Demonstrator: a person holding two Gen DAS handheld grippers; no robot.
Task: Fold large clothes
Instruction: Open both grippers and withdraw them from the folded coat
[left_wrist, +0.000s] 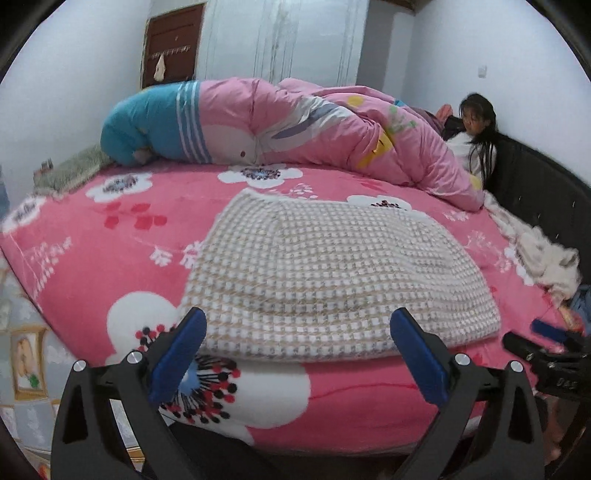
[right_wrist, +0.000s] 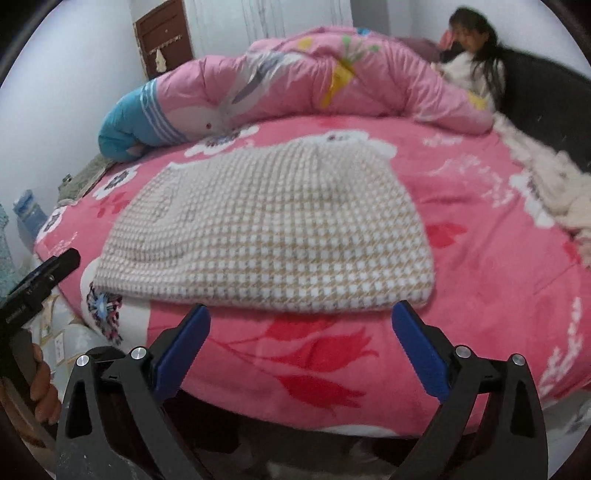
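Beige-and-white houndstooth knit, the folded garment (left_wrist: 332, 273) lies flat on the pink floral bed (left_wrist: 110, 236), just ahead of both tools. The left tool (left_wrist: 297, 339) and the right tool (right_wrist: 301, 334) stand spread wide with nothing between their blue pads. Its near fold sits close to the mattress edge, so a careless brush could drag it off, and the thick, springy layers may slump open if the next fold grips only the top layer.
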